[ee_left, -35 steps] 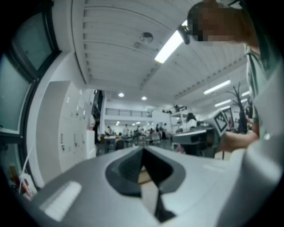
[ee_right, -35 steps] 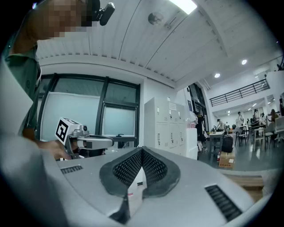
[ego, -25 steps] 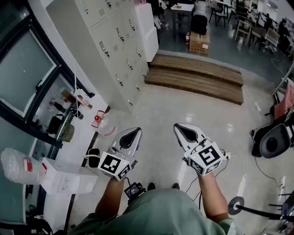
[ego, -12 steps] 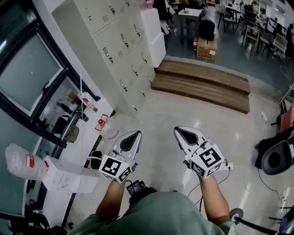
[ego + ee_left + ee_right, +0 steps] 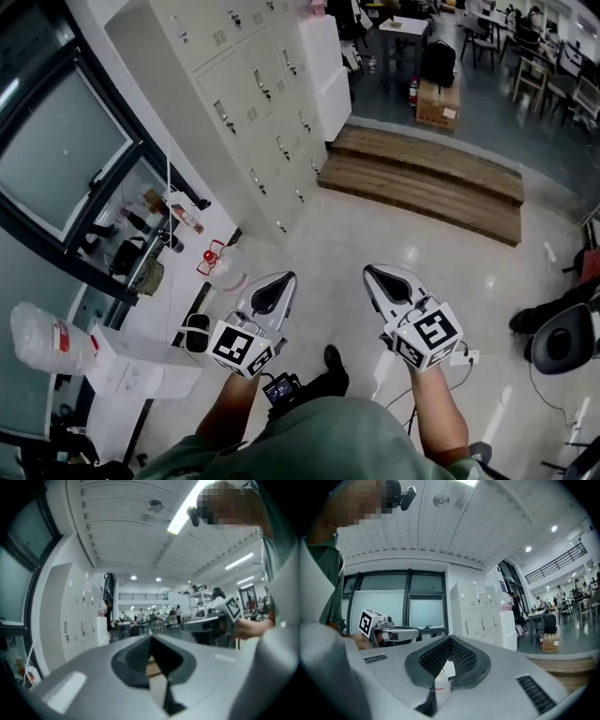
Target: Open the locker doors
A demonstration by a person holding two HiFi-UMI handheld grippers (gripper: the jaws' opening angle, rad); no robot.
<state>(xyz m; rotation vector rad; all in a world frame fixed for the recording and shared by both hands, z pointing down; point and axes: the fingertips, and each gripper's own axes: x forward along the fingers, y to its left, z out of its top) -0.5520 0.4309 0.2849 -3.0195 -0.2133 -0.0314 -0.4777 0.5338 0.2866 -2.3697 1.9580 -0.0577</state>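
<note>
Head view: both grippers held low and side by side over glossy floor tiles (image 5: 337,234), tips pointing ahead. Left gripper (image 5: 283,279) has its jaws pressed together, nothing pinched; the left gripper view shows them meeting at a point, with only floor and step seen through the gap behind. Right gripper (image 5: 372,274) is the same, jaws together and empty; a pale bottle shows through its gap but lies beyond it. Lockers (image 5: 246,89) stand well apart from both grippers, ahead and to the left against the wall, a cream bank with every visible door flush and a small handle on each. Neither gripper touches them. White cabinet (image 5: 323,61) stands just beside the lockers' far end. Wooden steps (image 5: 427,178) run across the floor beyond it, with a cardboard box (image 5: 438,103) and a black backpack (image 5: 438,61) above them. At the wall base between the person and the lockers sit a red-and-white object (image 5: 208,258) and a pale plastic container (image 5: 225,270). Nearer left, a white box (image 5: 141,367) and a clear plastic bottle (image 5: 36,336) lie by the dark-framed windows (image 5: 66,150). Black chair (image 5: 562,339) is at far right.
</note>
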